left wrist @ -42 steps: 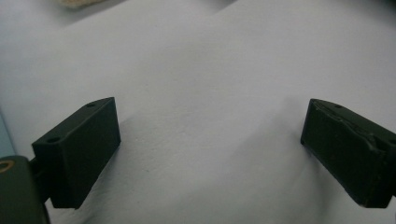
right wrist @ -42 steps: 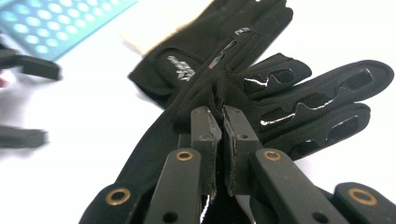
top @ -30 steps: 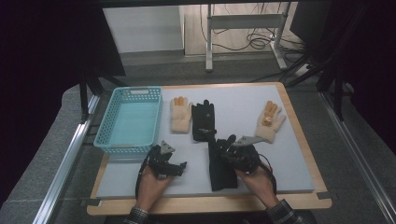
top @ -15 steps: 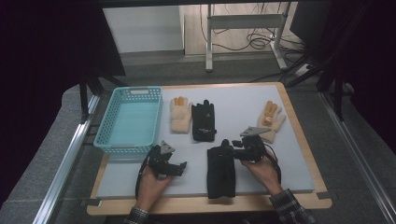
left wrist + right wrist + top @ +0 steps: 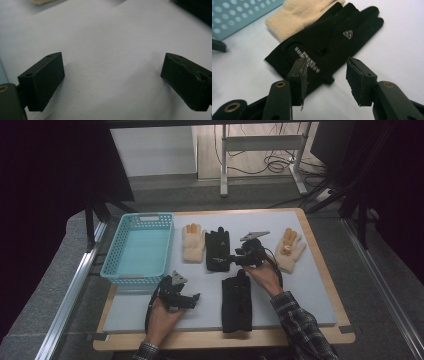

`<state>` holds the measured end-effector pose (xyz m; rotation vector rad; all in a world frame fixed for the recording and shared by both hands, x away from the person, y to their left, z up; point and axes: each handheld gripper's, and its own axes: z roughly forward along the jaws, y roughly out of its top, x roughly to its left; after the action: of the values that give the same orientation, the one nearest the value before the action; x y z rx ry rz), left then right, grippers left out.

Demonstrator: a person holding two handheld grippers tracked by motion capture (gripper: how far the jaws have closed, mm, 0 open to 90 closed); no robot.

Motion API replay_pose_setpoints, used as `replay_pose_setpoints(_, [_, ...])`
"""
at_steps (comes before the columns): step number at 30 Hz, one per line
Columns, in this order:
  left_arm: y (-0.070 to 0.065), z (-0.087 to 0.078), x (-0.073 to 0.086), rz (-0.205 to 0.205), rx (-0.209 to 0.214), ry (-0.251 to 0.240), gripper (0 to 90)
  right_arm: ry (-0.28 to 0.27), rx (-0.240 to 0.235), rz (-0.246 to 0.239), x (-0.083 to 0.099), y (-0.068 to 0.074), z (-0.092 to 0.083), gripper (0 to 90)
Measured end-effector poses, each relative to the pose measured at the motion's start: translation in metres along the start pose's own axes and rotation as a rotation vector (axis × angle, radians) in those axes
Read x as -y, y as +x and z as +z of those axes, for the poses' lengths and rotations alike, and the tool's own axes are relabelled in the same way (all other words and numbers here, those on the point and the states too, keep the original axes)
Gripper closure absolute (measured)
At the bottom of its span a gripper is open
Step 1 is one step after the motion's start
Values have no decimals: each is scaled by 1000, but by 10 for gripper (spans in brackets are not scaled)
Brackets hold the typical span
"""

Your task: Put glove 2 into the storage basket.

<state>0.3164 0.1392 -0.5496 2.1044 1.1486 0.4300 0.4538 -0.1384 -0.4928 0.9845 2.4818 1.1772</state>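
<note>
The person is wearing a dark plaid sleeve (image 5: 300,320) on the right arm. Each black gripper (image 5: 181,296) is carrying a grey three-cornered plate (image 5: 254,236), brass-ringed screw holes (image 5: 280,84), and is trailing a black cable (image 5: 149,312).

A white metal stand (image 5: 260,150) and tangled cables (image 5: 270,165) occupy the grey floor (image 5: 165,185).

On the surface (image 5: 310,295) the basket (image 5: 137,247) sits at the far left, and to its right a knit glove (image 5: 192,242) and a printed glove (image 5: 218,249) lie side by side. Right of those the right gripper (image 5: 235,259) hovers at the printed glove's cuff, with another knit glove (image 5: 291,249) farther right. Nearer the person a plain glove (image 5: 236,304) lies in the middle, the left gripper (image 5: 196,297) just left of it.
</note>
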Motion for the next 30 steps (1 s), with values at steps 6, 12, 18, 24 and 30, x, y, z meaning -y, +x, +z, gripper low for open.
replay_pose_setpoints(6, [0,0,0,0,0,0,53,31,-15,-30,-19,-10,30,509])
replay_pose_setpoints(12, [0,0,0,-2,2,-4,54,33,-1,-37,-31,-14,56,451])
replay_pose_setpoints(18, [0,0,0,4,2,0,55,93,12,-33,-31,-17,85,410])
replay_pose_setpoints(24, [0,0,0,5,2,0,56,89,15,-47,-31,-14,87,630])
replay_pose_setpoints(30, [0,0,0,5,1,-1,56,101,56,-29,-33,-7,86,826])
